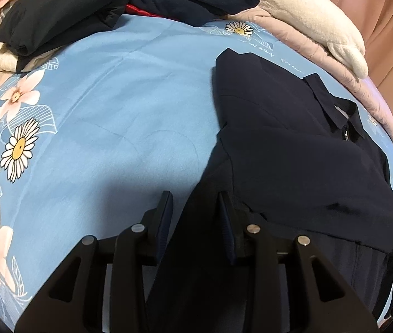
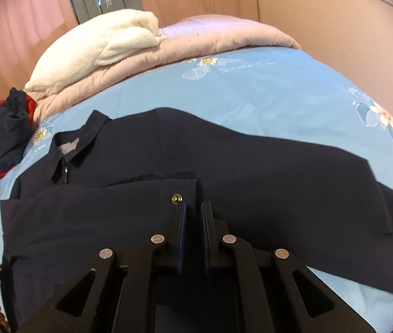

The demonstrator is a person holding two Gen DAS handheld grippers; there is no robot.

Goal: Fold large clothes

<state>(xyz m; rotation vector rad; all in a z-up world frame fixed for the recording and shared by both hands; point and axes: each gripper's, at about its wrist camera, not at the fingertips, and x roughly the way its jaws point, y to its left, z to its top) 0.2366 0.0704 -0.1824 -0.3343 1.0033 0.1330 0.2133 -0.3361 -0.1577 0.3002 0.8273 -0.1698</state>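
Navy jacket point(image 2: 224, 161) lies spread flat on the blue flowered bedsheet point(image 1: 119, 105), collar point(image 2: 85, 144) pointing toward the pink quilt point(image 2: 196, 41) at the far side of the bed. One sleeve point(image 2: 99, 208) is folded across the jacket's chest, its cuff ending at a brass snap point(image 2: 176, 198).

Just beside that snap, over the jacket's middle, hangs the right gripper point(image 2: 195, 208); its jaws are nearly together, and whether they pinch any cloth cannot be told.

At the jacket's hem edge, the left gripper point(image 1: 195, 197) stands partly open with a fold of navy fabric running up between its fingers; whether the pads press it is unclear.

Beyond the jacket's collar, a white fleece point(image 2: 107, 44) rests on the quilt, and a pile of dark clothes point(image 1: 85, 14) sits farther off.
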